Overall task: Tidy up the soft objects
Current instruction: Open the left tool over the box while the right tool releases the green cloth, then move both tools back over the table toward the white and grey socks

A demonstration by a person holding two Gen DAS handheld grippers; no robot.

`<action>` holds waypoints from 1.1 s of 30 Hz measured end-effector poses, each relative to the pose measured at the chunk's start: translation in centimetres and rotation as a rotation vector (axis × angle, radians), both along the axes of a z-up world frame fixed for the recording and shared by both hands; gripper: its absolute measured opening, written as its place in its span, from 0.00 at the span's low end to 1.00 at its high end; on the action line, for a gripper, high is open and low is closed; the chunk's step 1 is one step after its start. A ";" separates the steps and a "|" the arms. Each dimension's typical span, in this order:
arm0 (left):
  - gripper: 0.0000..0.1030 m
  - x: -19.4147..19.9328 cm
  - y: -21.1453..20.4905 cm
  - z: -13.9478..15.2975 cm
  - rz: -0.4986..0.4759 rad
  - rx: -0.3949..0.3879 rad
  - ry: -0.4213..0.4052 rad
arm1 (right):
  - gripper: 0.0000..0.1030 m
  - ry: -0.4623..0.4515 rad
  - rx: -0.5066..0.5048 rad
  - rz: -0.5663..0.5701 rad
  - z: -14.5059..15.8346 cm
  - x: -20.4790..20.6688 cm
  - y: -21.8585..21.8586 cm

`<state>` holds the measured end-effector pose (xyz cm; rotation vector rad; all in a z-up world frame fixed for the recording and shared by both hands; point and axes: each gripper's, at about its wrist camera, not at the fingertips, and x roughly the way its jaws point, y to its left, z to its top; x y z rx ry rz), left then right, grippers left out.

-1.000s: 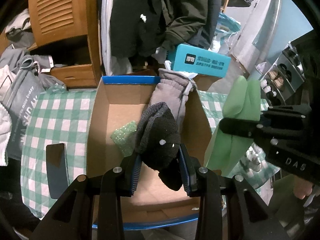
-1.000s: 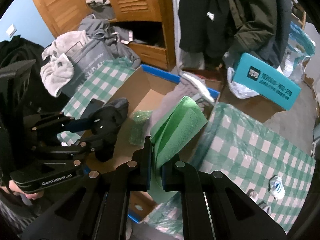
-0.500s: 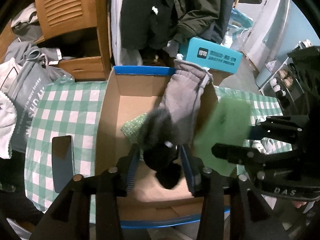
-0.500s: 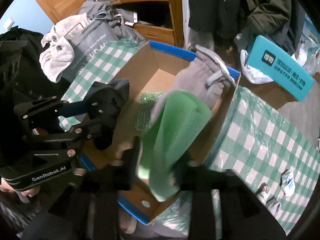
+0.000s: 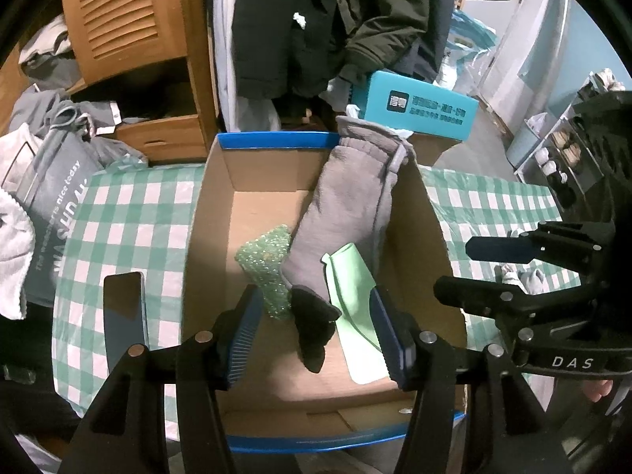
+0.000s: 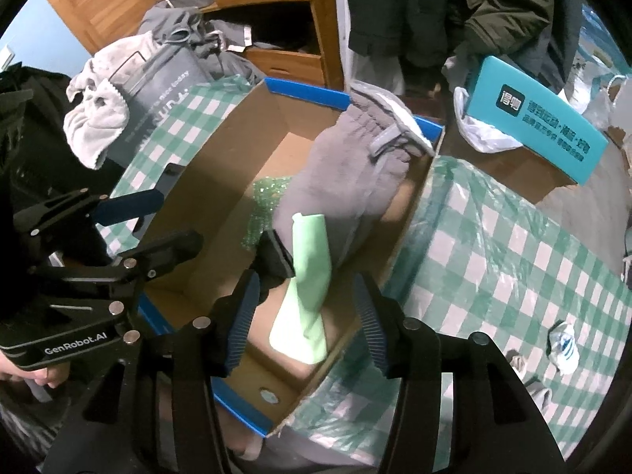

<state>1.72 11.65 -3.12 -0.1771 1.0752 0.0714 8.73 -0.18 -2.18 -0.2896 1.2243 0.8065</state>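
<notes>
Both grippers hang over the open blue-rimmed cardboard box (image 5: 205, 213), their jaws having just been opening. Below the left gripper (image 5: 316, 328), jaws apart and gripping nothing, lies the black knitted sock (image 5: 314, 326). Below the empty, parted right gripper (image 6: 304, 316) lies the pale green cloth (image 6: 312, 272), beside a grey fleece garment (image 5: 347, 205).

I see brown cardboard box (image 5: 414, 213), blue-edged — grey glove (image 5: 347, 197), pale green cloth (image 5: 351, 276), black sock (image 5: 314, 320), sparkly green sponge (image 5: 264, 260); green-white checked tablecloth (image 5: 130, 213).

A cluttered home bedroom: hanging coats (image 5: 316, 19), louvred wooden wardrobe (image 5: 126, 31).
</notes>
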 end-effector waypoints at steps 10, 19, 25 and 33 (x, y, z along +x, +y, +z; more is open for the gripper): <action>0.58 0.5 -1.3 0.0 -0.016 -0.001 0.006 | 0.60 -0.032 -0.013 -0.030 0.4 0.2 -1.7; 0.64 1.4 -3.4 -0.1 -0.052 -0.008 0.014 | 0.62 -0.027 -0.027 -0.078 -0.3 0.8 -4.3; 0.64 2.0 -5.3 -0.2 -0.089 -0.008 0.022 | 0.62 -0.019 -0.027 -0.111 -0.5 1.2 -6.5; 0.64 2.9 -8.0 -0.4 -0.140 -0.016 0.042 | 0.63 -0.013 -0.023 -0.170 -0.7 1.9 -10.0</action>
